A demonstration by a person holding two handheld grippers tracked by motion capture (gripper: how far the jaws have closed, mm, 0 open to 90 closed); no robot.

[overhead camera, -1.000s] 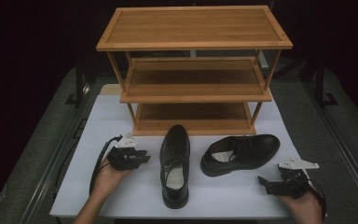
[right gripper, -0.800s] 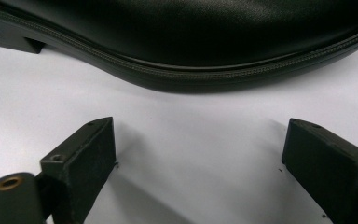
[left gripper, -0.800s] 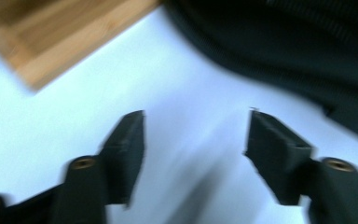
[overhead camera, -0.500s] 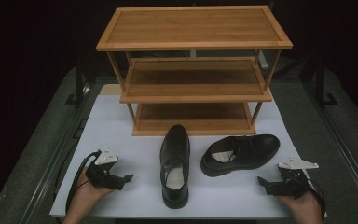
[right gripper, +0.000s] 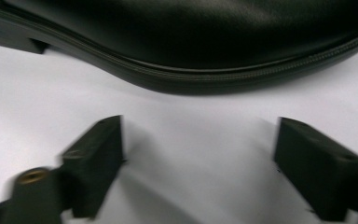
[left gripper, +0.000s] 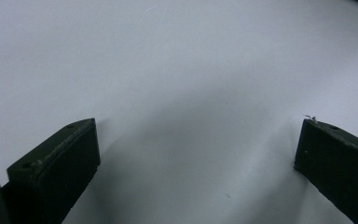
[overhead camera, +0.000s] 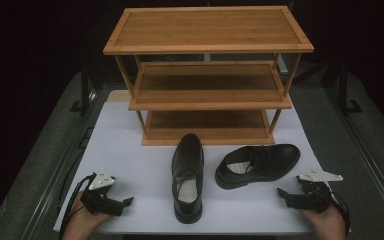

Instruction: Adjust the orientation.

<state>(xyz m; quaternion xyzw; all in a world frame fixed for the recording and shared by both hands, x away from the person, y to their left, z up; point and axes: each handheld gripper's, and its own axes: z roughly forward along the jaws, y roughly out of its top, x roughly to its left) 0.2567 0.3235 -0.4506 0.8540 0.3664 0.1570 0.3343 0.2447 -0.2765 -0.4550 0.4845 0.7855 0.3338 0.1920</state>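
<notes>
now the left gripper (overhead camera: 126, 202) rests low at the near left corner of the white counter (overhead camera: 130, 150), held in the person's left hand (overhead camera: 82, 225), its cable looping off behind it. its fingers (left gripper: 58, 163) are spread wide and released, having just been opening, with nothing between them but bare counter, as the left gripper view shows. the nearer shoe (overhead camera: 188, 176), a black leather lace-up, lies well apart from those fingers, off past their tips toward the middle of the counter, with its toe pointing away toward the rack and its heel at the near edge.

over at the near right corner the right gripper (overhead camera: 281, 195) sits in the person's right hand (overhead camera: 330, 222), a grey plate on top of it. its fingers (right gripper: 95, 154) stand apart and grip nothing; they have just been closing a little, and white counter fills the gap between them. the second shoe (overhead camera: 258, 164) lies just ahead of the fingertips, not touching them; in the right gripper view its black sole edge and welt (right gripper: 191, 51) run across right beyond the two tips. this shoe lies crosswise, toe out toward the right side of the counter, heel near the first shoe.

beyond both shoes, far from either set of fingers, stands a three-tier wooden rack (overhead camera: 207, 30).
</notes>
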